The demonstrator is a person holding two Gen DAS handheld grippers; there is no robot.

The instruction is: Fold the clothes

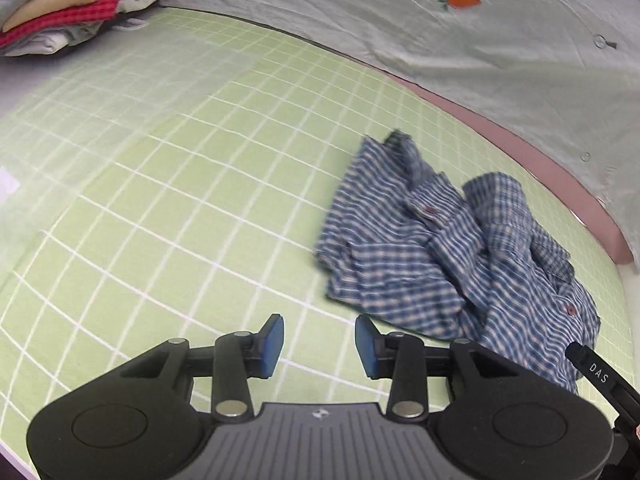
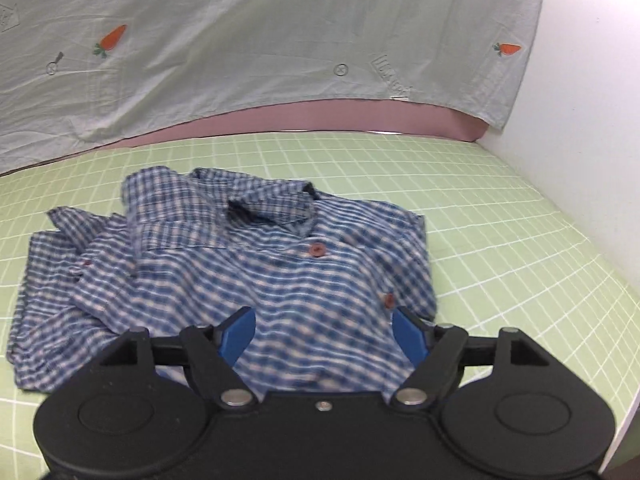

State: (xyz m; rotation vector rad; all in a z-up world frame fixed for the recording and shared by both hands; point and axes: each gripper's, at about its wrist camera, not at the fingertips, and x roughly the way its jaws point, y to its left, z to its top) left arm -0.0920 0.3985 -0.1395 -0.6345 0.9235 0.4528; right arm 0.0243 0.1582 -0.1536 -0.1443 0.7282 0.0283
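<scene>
- A green grid-lined sheet (image 1: pixel 160 168) covers the surface, with a pale carrot-print cloth (image 2: pixel 240 40) behind it.
- The crumpled blue checked shirt (image 2: pixel 224 264) lies near the right gripper (image 2: pixel 324 334), whose jaws are spread wide and empty above it.
- The left gripper (image 1: pixel 320 346), also parted, holds nothing; the shirt is to its right.
- A clothes pile (image 1: pixel 68 12) sits far left.

Shirt (image 2: pixel 224 272) on the mat (image 2: pixel 500 216) (crumpled), clothes pile (image 1: pixel 68 12) far behind.

A bed (image 1: pixel 168 168) covered in a light green sheet with a white grid fills both views. A crumpled blue-and-white checked shirt (image 2: pixel 224 272) lies on it, at the right of the left wrist frame. A pile of clothes (image 1: pixel 68 12) sits at that frame's upper left.
</scene>
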